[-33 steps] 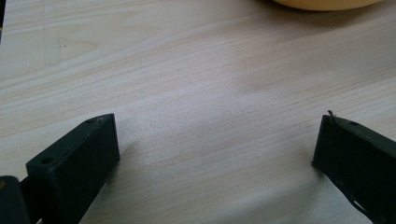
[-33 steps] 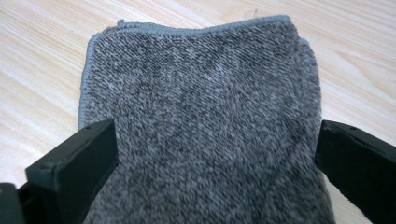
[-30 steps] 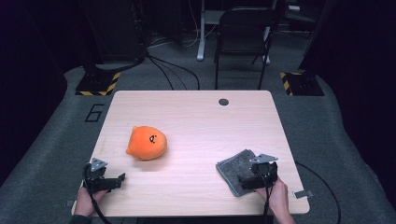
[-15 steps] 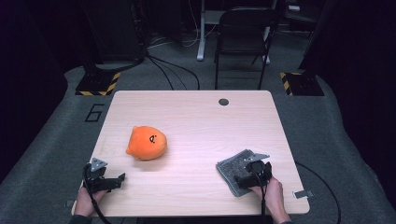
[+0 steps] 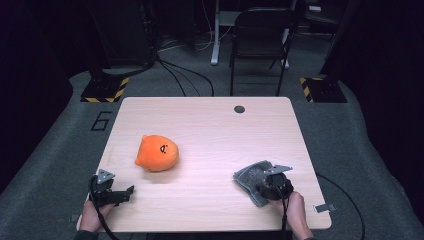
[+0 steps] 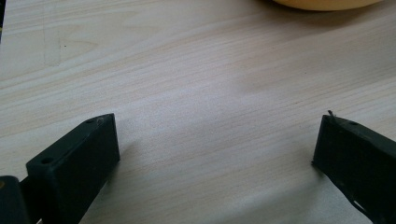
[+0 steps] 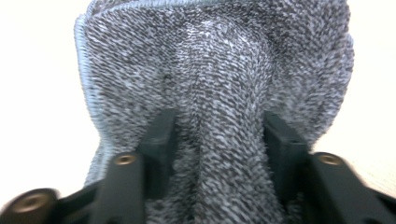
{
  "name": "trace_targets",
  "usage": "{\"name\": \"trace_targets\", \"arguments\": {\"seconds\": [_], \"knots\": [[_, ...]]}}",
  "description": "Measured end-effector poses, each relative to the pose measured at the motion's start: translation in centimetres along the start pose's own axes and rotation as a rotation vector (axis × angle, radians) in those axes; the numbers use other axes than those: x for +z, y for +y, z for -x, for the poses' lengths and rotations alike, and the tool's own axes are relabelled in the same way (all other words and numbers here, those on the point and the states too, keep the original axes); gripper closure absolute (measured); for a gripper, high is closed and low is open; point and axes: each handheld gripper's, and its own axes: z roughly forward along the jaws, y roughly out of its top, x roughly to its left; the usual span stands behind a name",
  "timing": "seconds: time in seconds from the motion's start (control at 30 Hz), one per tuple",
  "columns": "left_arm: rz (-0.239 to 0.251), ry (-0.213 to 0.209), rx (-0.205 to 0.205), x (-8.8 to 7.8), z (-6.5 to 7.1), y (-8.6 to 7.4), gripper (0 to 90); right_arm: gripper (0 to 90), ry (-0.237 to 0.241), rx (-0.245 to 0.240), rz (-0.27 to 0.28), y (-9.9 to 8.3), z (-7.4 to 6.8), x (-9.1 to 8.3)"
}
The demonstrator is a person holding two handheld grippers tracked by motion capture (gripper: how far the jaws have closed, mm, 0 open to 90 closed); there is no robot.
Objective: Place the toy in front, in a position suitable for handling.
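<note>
A grey knitted cloth (image 5: 249,175) lies near the front right of the wooden table (image 5: 210,125). My right gripper (image 5: 269,187) sits on its near part, and its jaws have just been closing. In the right gripper view a ridge of the cloth (image 7: 219,70) is bunched between the two black pads, which press into it from both sides at my right gripper (image 7: 219,128). An orange plush toy (image 5: 157,153) rests left of centre. My left gripper (image 5: 125,193) lies at the front left, open over bare wood (image 6: 219,135), with the plush's edge (image 6: 322,3) beyond it.
A round cable hole (image 5: 239,109) sits near the table's far edge. Behind the table stand a dark chair (image 5: 260,30) and two yellow-and-black striped bases (image 5: 105,90), (image 5: 322,89), with cables on the grey floor.
My right gripper has edged forward onto the cloth and its jaws have narrowed, pinching up a fold. The left gripper and the plush have not moved.
</note>
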Motion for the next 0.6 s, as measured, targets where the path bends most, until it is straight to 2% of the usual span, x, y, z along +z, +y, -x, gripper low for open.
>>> {"name": "trace_targets", "arguments": {"seconds": [0.13, 0.4, 0.53, 0.6], "knots": [[0.007, 0.001, -0.001, 0.0, 0.0, 0.0, 0.3, 68.0, 0.005, -0.011, -0.002, 0.1, -0.3, -0.1], [0.005, 0.0, -0.001, 0.0, 0.0, 0.0, 0.3, 72.2, -0.007, -0.029, 0.011, 0.0, -0.5, -0.3], [0.003, -0.001, -0.001, 0.0, 0.0, 0.0, 0.3, 72.2, -0.005, -0.006, 0.031, 0.2, 0.0, -1.2], [0.002, -0.001, 0.0, 0.0, 0.0, 0.0, 0.3, 72.1, -0.022, 0.005, 0.05, 0.4, 0.1, -1.7]]}}
